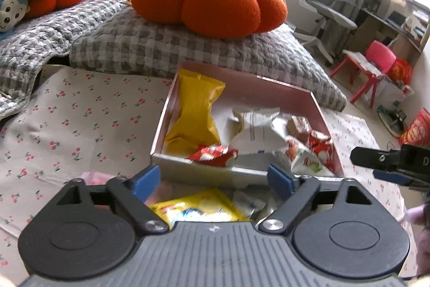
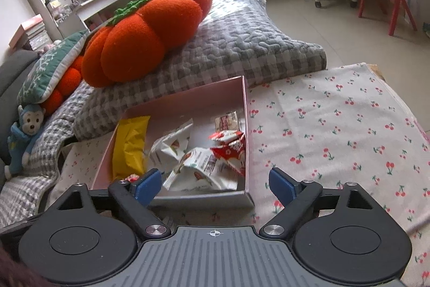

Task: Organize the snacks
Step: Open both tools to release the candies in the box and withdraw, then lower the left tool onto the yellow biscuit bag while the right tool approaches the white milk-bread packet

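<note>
Cardboard box (image 2: pixel 246 109), rectangular and pink-walled, holds crinkled foil snack packets (image 2: pixel 199 166) on cherry-print cloth (image 2: pixel 336 125). Left gripper (image 1: pixel 215 179) and right gripper (image 2: pixel 215 182): jaws wide apart, empty.

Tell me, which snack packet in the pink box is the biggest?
The plain yellow packet, lying lengthwise along the pink box's left wall. It is far longer than the crumpled white packets and small red ones beside it.
</note>
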Motion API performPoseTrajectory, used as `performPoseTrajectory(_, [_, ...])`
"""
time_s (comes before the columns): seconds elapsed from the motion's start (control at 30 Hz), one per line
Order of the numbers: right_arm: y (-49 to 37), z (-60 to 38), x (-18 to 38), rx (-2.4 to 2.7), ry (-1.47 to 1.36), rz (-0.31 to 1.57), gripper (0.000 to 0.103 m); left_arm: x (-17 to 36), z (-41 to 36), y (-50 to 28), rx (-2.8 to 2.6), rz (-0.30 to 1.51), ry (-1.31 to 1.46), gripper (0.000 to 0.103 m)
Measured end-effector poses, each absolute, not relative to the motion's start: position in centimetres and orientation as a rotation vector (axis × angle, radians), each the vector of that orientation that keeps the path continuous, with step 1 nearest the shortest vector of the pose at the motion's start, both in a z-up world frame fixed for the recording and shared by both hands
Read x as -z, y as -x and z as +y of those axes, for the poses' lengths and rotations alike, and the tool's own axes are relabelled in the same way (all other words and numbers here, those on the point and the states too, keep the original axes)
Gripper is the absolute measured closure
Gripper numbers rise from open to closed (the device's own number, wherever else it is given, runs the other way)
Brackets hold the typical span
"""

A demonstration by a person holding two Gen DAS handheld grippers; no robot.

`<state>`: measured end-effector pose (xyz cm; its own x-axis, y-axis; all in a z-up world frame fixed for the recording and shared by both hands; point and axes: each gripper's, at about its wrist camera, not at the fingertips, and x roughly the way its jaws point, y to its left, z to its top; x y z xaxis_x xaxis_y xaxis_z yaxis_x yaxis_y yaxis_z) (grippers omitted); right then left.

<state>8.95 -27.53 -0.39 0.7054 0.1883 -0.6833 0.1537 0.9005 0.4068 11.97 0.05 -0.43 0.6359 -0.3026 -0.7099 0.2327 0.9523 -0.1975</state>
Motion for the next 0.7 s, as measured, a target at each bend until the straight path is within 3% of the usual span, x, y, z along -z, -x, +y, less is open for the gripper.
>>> performPoseTrajectory(0.23, [-7.3,-26.4,0.3,-0.023,-0.42,0.832,0.008,0.6,1.7,-10.6,0.299,0.853,0.004,0.005])
performPoseTrajectory(0.7, [-4.5,-24.9,1.5,-0.022,-0.319,0.861,0.007,2.8,5.9,-8.6,0.292,0.859,-0.129,0.002])
